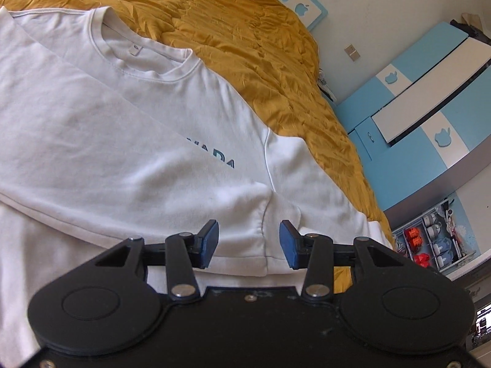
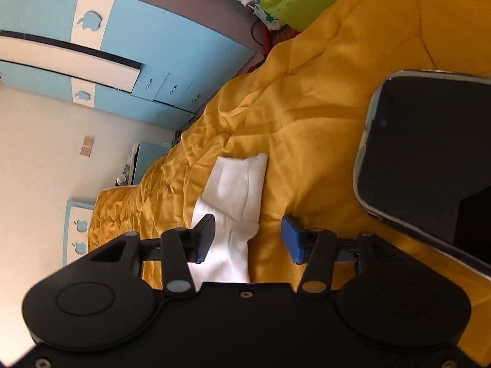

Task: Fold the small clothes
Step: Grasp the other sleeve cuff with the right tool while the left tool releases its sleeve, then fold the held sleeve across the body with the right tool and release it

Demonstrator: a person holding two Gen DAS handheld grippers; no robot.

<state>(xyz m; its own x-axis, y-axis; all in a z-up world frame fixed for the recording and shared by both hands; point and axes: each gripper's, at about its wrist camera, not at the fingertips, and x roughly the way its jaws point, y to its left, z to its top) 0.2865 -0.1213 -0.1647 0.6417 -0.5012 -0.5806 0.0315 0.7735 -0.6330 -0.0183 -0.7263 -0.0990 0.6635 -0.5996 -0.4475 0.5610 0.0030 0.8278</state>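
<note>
Lying flat on the yellow quilt (image 1: 245, 30), the white sweatshirt (image 1: 107, 141) has one sleeve folded across its chest, partly covering the blue lettering (image 1: 221, 161). Its far sleeve cuff (image 2: 236, 184) trails off the sweatshirt's side onto the quilt. Just above the sweatshirt's folded sleeve, the left tongs (image 1: 249, 243) stand apart, holding nothing. Over the cuff, the right tongs (image 2: 248, 237) are likewise parted and empty. A dark phone (image 2: 429, 153) lies beyond the cuff. Pinching quilt together with sleeve would likely drag the bedding and spoil the fold.
</note>
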